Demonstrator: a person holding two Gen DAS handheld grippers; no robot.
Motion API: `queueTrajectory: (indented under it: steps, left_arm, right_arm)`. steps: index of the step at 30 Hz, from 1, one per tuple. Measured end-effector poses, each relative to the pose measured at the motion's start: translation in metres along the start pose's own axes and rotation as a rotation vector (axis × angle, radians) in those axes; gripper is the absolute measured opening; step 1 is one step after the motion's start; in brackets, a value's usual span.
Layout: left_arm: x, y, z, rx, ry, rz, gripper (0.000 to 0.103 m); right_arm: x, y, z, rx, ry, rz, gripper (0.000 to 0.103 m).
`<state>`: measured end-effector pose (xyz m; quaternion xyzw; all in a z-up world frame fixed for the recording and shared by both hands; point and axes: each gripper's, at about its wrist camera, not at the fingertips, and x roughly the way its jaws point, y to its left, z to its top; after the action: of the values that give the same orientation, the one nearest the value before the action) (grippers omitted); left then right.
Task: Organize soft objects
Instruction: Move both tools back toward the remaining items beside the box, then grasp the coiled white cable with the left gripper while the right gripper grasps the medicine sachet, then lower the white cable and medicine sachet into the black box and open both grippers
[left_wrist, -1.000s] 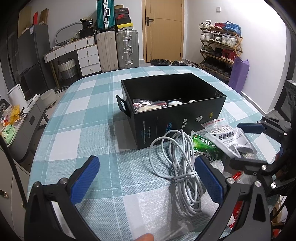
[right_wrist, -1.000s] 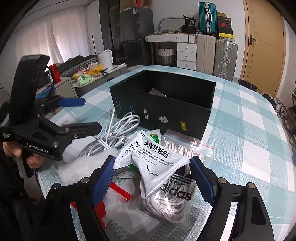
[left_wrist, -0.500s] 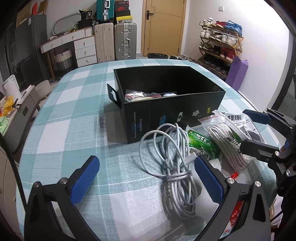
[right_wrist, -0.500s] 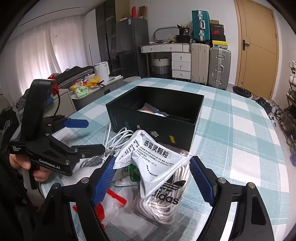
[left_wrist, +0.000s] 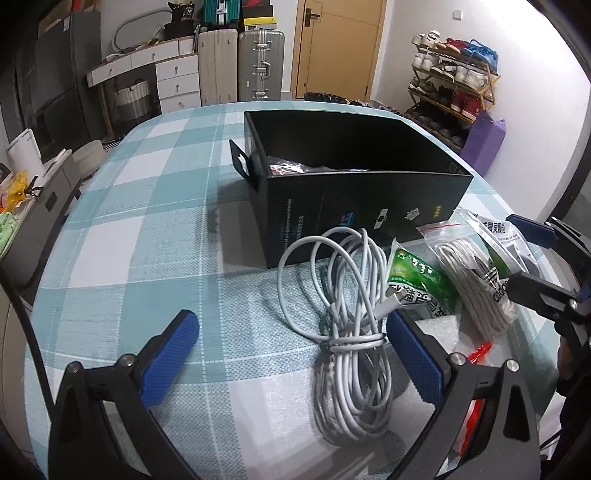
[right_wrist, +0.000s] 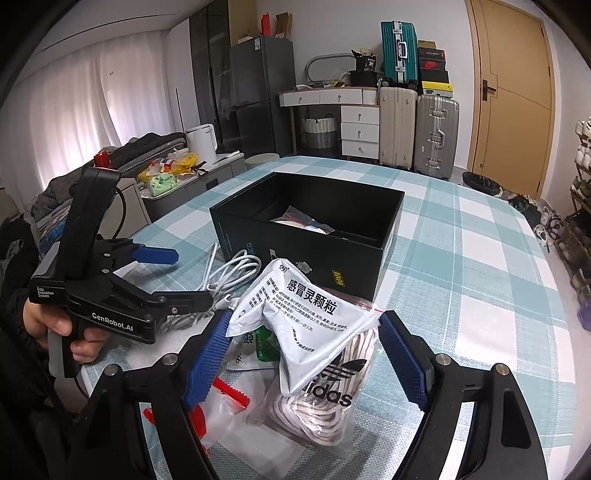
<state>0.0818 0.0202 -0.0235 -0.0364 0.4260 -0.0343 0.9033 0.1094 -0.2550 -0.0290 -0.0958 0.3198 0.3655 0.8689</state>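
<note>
My right gripper is shut on a white sachet with black print, held just above a clear zip bag of coiled cord. The left wrist view shows this gripper at the right edge with the sachet. My left gripper stands open over the checked tablecloth with nothing between its fingers. A coiled white cable lies just inside its right finger. A green sachet lies beside the cable. The black box stands behind them with a few packets inside.
A red plastic piece in a clear bag and a bubble-wrap sheet lie near the table's front edge. A hand holds the left gripper. Suitcases, drawers and a shoe rack stand around the table.
The left view has tilted a little, so the cable and box now sit nearer its middle. The right gripper keeps the white sachet and has tipped slightly upward.
</note>
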Motion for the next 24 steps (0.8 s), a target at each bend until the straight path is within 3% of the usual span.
queueTrajectory:
  steps: [8, 12, 15, 18, 24]
  left_arm:
    - [0.004, -0.012, -0.003, 0.045, 0.029, -0.013, 0.098]
    - [0.005, -0.013, -0.003, 0.051, 0.037, 0.008, 0.076]
    - [0.002, -0.016, -0.002, 0.065, 0.030, -0.035, 0.049]
    - [-0.003, -0.021, -0.003, 0.100, 0.014, -0.051, 0.033]
    - [-0.011, -0.023, 0.000, 0.126, -0.005, -0.077, 0.030]
  right_arm:
    - [0.001, 0.000, 0.000, -0.001, 0.001, -0.001, 0.082]
    - [0.001, 0.000, -0.001, -0.001, 0.001, -0.001, 0.082]
    - [0.000, 0.000, -0.001, -0.001, 0.001, 0.000, 0.082]
    - [0.000, 0.000, -0.001, -0.001, 0.001, 0.000, 0.082]
    - [-0.001, 0.001, 0.000, -0.002, -0.004, 0.001, 0.082]
